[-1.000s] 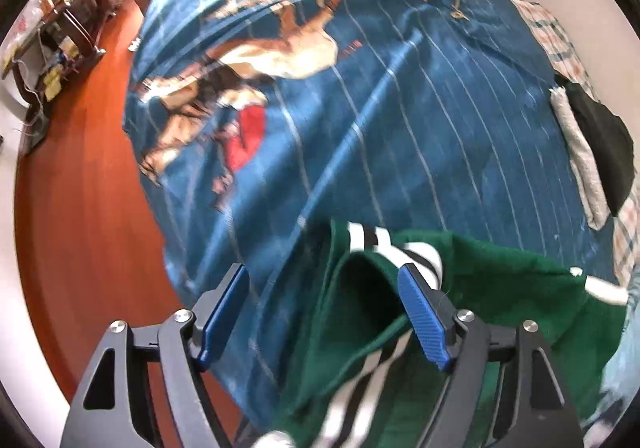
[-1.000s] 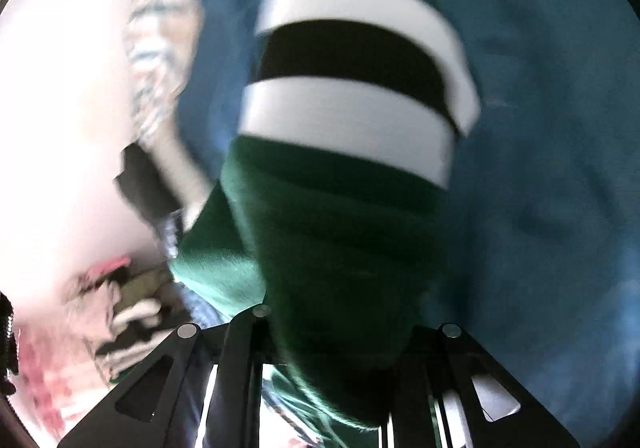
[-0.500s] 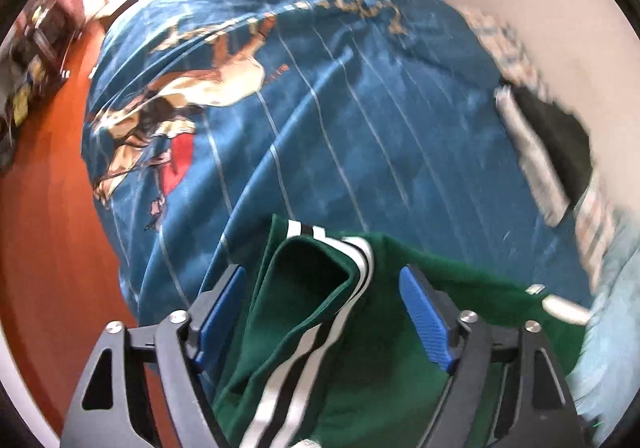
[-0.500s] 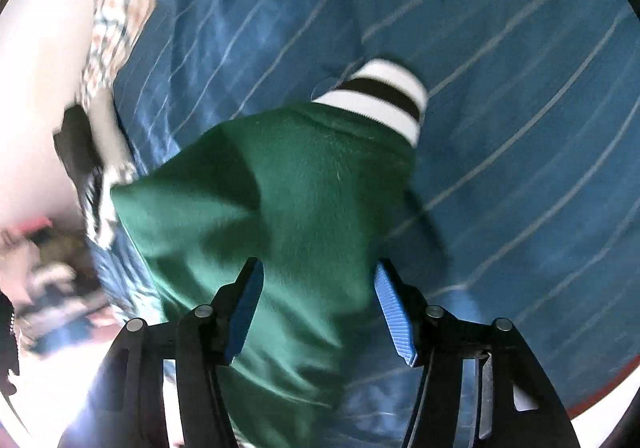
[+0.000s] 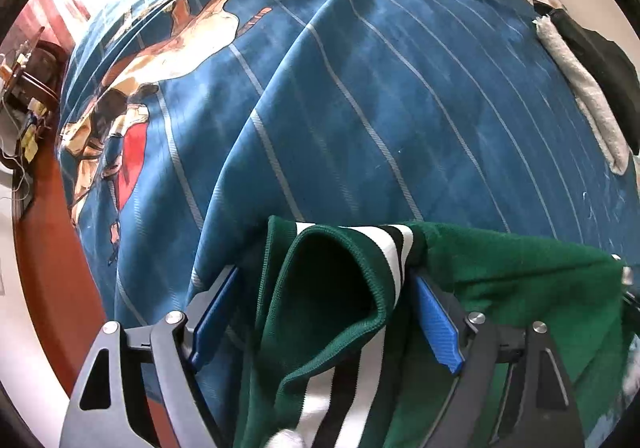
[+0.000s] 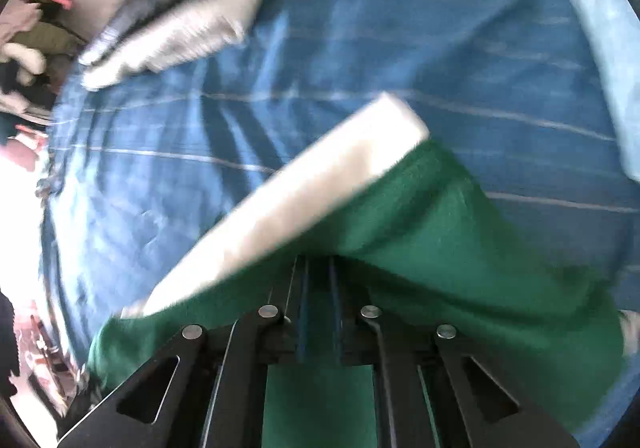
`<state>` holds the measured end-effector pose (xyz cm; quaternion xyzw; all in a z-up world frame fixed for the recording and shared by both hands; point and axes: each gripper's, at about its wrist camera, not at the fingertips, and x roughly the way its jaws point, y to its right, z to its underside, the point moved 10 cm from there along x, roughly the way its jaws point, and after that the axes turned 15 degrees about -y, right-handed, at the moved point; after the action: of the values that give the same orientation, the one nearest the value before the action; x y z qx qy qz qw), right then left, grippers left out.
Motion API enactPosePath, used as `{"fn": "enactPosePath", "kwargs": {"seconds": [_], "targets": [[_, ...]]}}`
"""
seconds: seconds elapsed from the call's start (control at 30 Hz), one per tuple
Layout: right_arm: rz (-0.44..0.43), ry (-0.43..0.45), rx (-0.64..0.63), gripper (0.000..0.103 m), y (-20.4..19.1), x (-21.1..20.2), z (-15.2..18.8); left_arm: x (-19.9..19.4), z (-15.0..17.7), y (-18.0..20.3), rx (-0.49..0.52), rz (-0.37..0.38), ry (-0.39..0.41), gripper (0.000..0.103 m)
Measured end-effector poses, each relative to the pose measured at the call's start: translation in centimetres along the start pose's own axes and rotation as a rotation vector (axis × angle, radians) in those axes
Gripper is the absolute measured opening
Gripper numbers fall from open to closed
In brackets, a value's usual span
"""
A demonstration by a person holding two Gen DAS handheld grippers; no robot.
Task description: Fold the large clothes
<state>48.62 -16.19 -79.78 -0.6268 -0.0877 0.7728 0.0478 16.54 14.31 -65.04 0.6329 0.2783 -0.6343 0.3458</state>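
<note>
A dark green garment (image 5: 500, 272) with white and black striped trim lies on a blue striped bedspread (image 5: 360, 88). My left gripper (image 5: 324, 312) is open, its blue pads on either side of the garment's striped collar (image 5: 352, 280). In the right wrist view my right gripper (image 6: 318, 304) is shut on the green garment (image 6: 432, 216), with a white stripe band (image 6: 304, 200) lifted beside it. That view is blurred.
A grey and black folded cloth (image 5: 588, 64) lies at the bed's right edge by the wall. The wooden floor (image 5: 52, 268) and furniture (image 5: 28, 80) lie to the left. A pale blue cloth (image 6: 600, 28) is at the bed's far right in the right wrist view.
My right gripper has closed on the green garment and swung round. My left gripper has moved forward so the striped collar sits between its open fingers.
</note>
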Motion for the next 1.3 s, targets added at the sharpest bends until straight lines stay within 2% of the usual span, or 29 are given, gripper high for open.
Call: {"fn": "enactPosePath", "kwargs": {"seconds": [0.07, 0.17, 0.23, 0.3, 0.4, 0.5, 0.63, 0.67, 0.73, 0.8, 0.83, 0.87, 0.9, 0.93, 0.97, 1.0, 1.03, 1.17, 1.23, 1.27, 1.3], "targets": [[0.019, -0.014, -0.002, 0.003, -0.3, 0.9, -1.7, 0.1, -0.1, -0.1, -0.004, 0.017, -0.009, 0.086], [0.041, -0.081, 0.022, 0.004, -0.4, -0.6, -1.6, -0.2, 0.0, 0.1, -0.028, 0.032, -0.03, 0.085], [0.027, -0.062, 0.01, 0.007, -1.0, -3.1, -0.5, -1.9, 0.2, -0.4, -0.055, 0.052, -0.014, 0.085], [-0.044, -0.005, -0.067, 0.007, -3.6, -6.4, 2.0, -4.3, 0.3, -0.8, -0.081, 0.072, 0.024, 0.085], [-0.123, 0.001, -0.202, 0.008, -8.2, -8.2, 6.8, -7.5, 0.8, -1.6, -0.115, 0.089, 0.085, 0.085], [-0.2, -0.097, -0.283, 0.009, -12.6, -5.2, 10.3, -9.3, 1.4, -2.5, -0.147, 0.106, 0.128, 0.085], [-0.153, -0.224, -0.292, 0.008, -15.4, 3.8, 10.7, -7.4, 1.5, -1.9, -0.14, 0.108, 0.087, 0.085], [-0.127, -0.263, -0.264, 0.002, -15.3, 6.2, 10.6, -6.9, 1.4, -1.5, -0.136, 0.114, 0.074, 0.085], [-0.14, -0.285, -0.197, 0.0, -15.7, 6.7, 9.9, -5.2, 1.6, -0.6, -0.101, 0.096, 0.036, 0.085], [-0.162, -0.269, -0.217, 0.005, -16.4, 5.2, 9.8, -3.7, 1.4, 0.3, -0.06, 0.073, 0.018, 0.085], [-0.169, -0.258, -0.23, 0.005, -16.3, 4.4, 10.2, -2.9, 1.2, 0.4, -0.05, 0.037, 0.008, 0.084], [-0.176, -0.251, -0.237, 0.008, -16.0, 3.5, 10.8, -2.1, 0.9, 0.5, -0.038, 0.015, 0.005, 0.081], [-0.19, -0.246, -0.232, 0.016, -15.5, 2.7, 11.4, -1.5, 0.5, 0.7, -0.022, 0.0, 0.014, 0.076], [-0.207, -0.242, -0.226, 0.021, -15.1, 2.2, 11.8, -1.4, 0.0, 0.9, -0.011, 0.002, 0.032, 0.053], [-0.23, -0.234, -0.215, 0.032, -14.3, 1.1, 12.6, -1.5, -0.2, 1.0, -0.003, 0.005, 0.042, 0.029], [-0.239, -0.227, -0.207, 0.037, -13.7, 0.5, 13.1, -1.9, -0.5, 0.7, 0.003, -0.033, 0.062, 0.018], [-0.238, -0.223, -0.201, 0.038, -13.1, -0.4, 13.8, -2.3, -0.7, 0.5, 0.012, -0.044, 0.082, 0.012], [-0.23, -0.247, -0.225, 0.038, -12.1, -1.1, 17.5, -1.7, -1.2, -0.9, 0.027, -0.02, 0.064, 0.011], [-0.148, -0.263, -0.256, 0.037, -11.9, 0.7, 18.5, -1.1, -1.3, -1.2, 0.024, -0.02, 0.056, 0.011], [-0.079, -0.283, -0.278, 0.029, -11.8, 2.8, 18.8, -0.8, -1.5, -1.1, 0.027, -0.025, 0.046, 0.011], [-0.03, -0.292, -0.286, 0.013, -11.6, 5.0, 18.8, -0.6, -1.6, -0.9, 0.027, -0.029, 0.039, 0.011]]}}
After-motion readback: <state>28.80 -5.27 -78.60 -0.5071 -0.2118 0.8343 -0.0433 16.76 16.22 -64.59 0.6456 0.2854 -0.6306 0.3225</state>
